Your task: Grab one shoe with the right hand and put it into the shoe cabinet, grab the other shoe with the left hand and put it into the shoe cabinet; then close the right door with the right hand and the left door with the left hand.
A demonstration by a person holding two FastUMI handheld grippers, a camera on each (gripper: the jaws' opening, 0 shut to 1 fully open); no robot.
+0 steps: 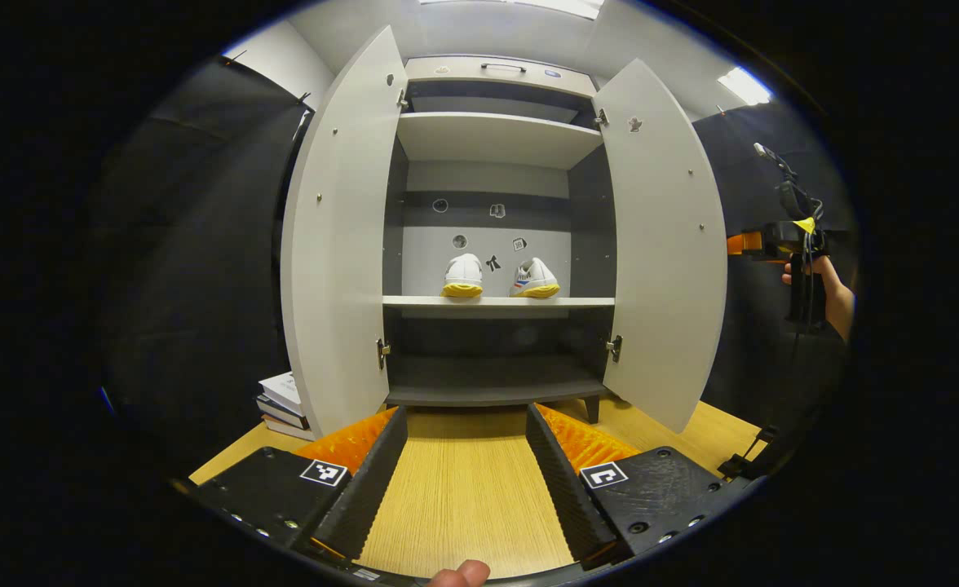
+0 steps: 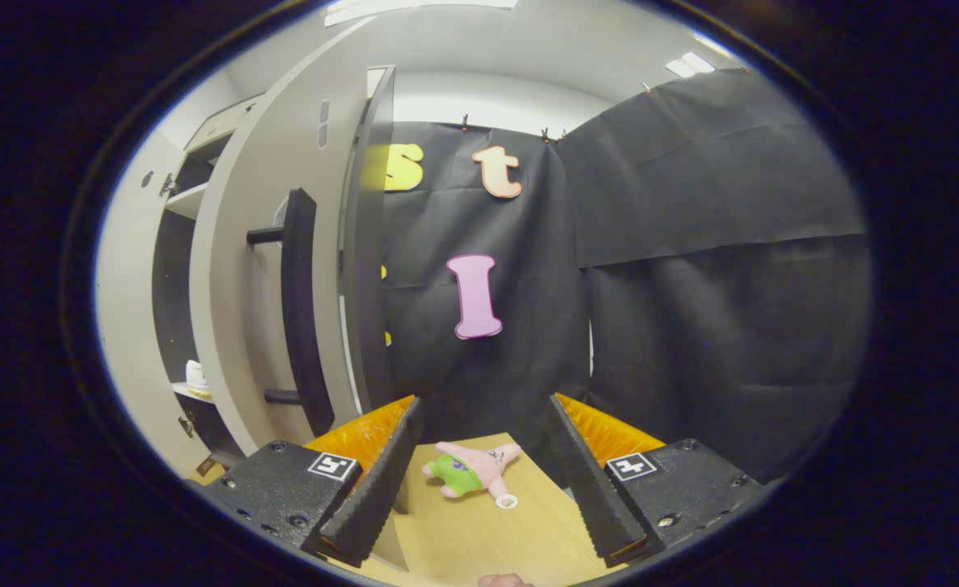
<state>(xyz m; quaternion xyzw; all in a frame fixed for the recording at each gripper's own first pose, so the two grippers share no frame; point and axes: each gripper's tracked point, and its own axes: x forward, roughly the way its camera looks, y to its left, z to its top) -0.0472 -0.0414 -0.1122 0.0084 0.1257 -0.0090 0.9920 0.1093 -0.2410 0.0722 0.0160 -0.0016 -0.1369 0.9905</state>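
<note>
1. Both white sneakers, the left sneaker and the right sneaker, sit side by side on the middle shelf of the shoe cabinet, heels outward and well inside; judging from that, the shoe steps are done and the doors are what remains.
2. The right door and the left door both stand wide open; the step in hand looks to be closing the right door.
3. In the right gripper view, the right gripper hangs beside that door's outer face, jaws spread apart and holding nothing; the door's long dark bar handle lies up and to the left of its fingers, not touched.
4. To do it well, the right gripper should press flat on the outer panel near the free edge or the handle, then sweep along the hinge's arc; a push near the hinges would likely stall.
5. The left gripper faces the cabinet from the front above the wooden floor, jaws apart and empty; it is best kept out of the door's path.
6. A pink star plush toy lies on the floor between the right gripper's fingers, and a stack of books rests by the left door; neither seems to block the right door's swing.
</note>
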